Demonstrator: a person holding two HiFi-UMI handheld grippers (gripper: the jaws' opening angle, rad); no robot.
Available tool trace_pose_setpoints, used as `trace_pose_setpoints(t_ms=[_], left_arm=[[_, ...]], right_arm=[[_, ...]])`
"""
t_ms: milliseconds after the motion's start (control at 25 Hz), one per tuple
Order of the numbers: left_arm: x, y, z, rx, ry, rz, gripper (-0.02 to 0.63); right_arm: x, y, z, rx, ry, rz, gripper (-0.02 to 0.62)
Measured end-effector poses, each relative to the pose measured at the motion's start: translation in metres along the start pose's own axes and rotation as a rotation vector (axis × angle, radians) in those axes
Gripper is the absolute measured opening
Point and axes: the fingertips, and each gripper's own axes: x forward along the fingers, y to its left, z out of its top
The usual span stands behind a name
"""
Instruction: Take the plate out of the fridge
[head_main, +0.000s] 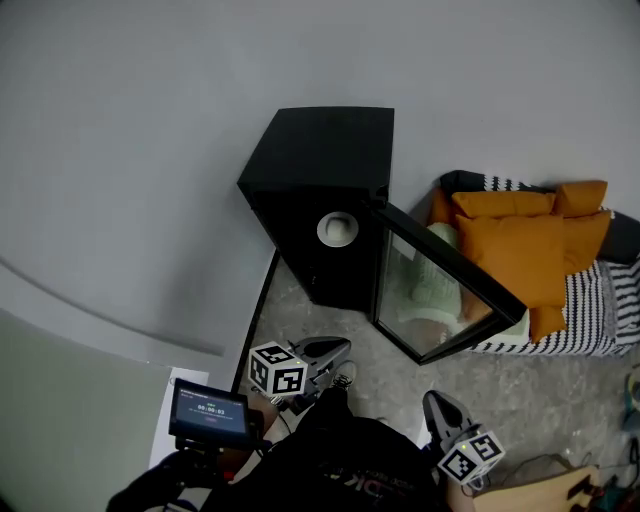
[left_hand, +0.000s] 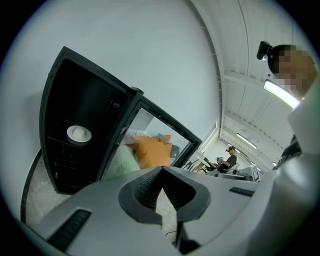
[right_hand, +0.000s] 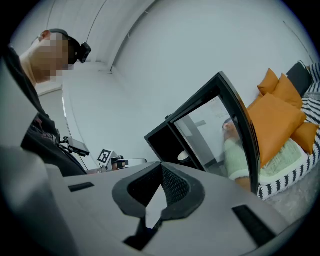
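Head view shows the plate (head_main: 338, 229) lying flat on a shelf inside the fridge (head_main: 320, 160), a pale round shape against the dark interior, about midway up the open compartment. It has not yet been taken out, and nothing touches it.

The fridge is a small black cabinet standing on the floor (head_main: 320, 325) against a plain wall. Its glass door (head_main: 445, 290) is swung wide from the fridge's front toward the orange cushions (head_main: 520, 245) beside it. That probably explains why neither gripper is at the door: the opening is already clear for a straight reach to the shelf.

The left gripper (head_main: 330, 350) hangs in front of the fridge, well apart from it and aimed toward the opening. Its own view has the plate in sight above and to the side of the jaws, which are pressed together with nothing between them. The right gripper (head_main: 440, 408) sits farther from the fridge, below the door's free edge, its jaws likewise together and empty.

The step in hand looks like the approach. One pair of jaws would have to part before it could take the plate's rim.
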Motion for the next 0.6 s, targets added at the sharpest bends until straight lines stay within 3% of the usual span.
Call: trace_pose_setpoints(t_ms=[120, 600], left_arm=[[0.002, 0.034, 0.014, -0.055, -0.007, 0.025, 0.005], [0.024, 0.16, 0.037, -0.348, -0.067, 0.133, 0.005]], right_arm=[[0.013, 0.002, 0.006, -0.034, 0.01, -0.023, 0.003], [0.033, -0.013, 0.01, -0.004, 0.016, -0.147, 0.003]])
